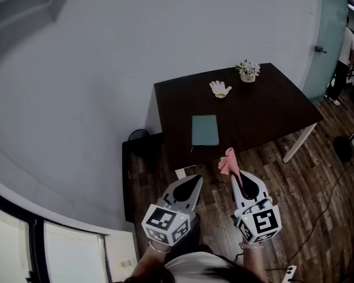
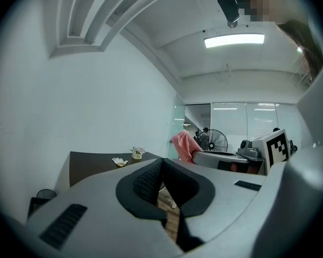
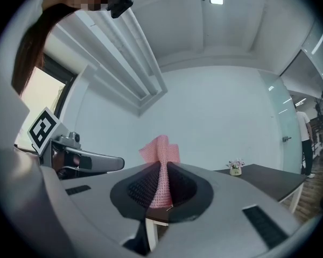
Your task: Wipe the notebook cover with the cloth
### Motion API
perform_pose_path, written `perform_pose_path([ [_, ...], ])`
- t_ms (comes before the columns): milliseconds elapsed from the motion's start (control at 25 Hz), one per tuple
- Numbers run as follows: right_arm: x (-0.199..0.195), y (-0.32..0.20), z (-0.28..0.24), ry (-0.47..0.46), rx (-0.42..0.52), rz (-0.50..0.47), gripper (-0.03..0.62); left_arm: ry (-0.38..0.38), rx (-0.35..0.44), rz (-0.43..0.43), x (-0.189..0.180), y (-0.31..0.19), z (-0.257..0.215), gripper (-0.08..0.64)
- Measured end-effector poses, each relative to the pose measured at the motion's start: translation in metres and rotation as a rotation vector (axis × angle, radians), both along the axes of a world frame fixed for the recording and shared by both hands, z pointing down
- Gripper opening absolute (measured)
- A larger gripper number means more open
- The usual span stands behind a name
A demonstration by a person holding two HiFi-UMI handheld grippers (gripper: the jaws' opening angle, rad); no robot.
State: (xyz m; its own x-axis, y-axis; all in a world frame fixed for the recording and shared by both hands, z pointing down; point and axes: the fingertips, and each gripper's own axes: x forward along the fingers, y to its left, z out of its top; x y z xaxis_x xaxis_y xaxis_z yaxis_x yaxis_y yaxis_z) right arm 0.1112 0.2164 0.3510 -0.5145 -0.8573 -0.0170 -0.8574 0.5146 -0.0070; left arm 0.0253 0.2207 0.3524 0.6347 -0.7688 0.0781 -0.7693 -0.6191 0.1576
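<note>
Gripping what, right claw (image 3: pixel 161 170)?

Pink cloth (image 3: pixel 160 153), waffle-knit, pinched upright between ribbed black pads, top fanning out above them.

Left claw (image 2: pixel 162 162)?

Tips pressed together, nothing between.

Notebook (image 1: pixel 205 130)?

Flat teal rectangle, matte cover, lying on the dark wood bench (image 1: pixel 271 114), well apart from both claws.

Anything else?

White glove (image 1: pixel 220 88) and small potted flowers (image 1: pixel 248 71) near the far edge. In both gripper views the grey claw bodies hide the bench's near part.
</note>
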Motion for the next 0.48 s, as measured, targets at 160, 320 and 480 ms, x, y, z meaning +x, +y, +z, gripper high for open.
perform_pose_path([
  [160,0.004,-0.021,0.003,0.0,-0.006,0.008,0.035,0.001,0.0,0.016,0.006,-0.021,0.001,0.018],
  [320,0.003,-0.046,0.005,0.001,-0.008,0.016,0.035,0.002,-0.002,0.024,0.005,-0.047,0.005,0.018],
  [480,-0.002,-0.075,0.006,0.003,-0.013,0.016,0.035,0.008,-0.002,0.03,0.001,-0.077,0.006,0.018],
])
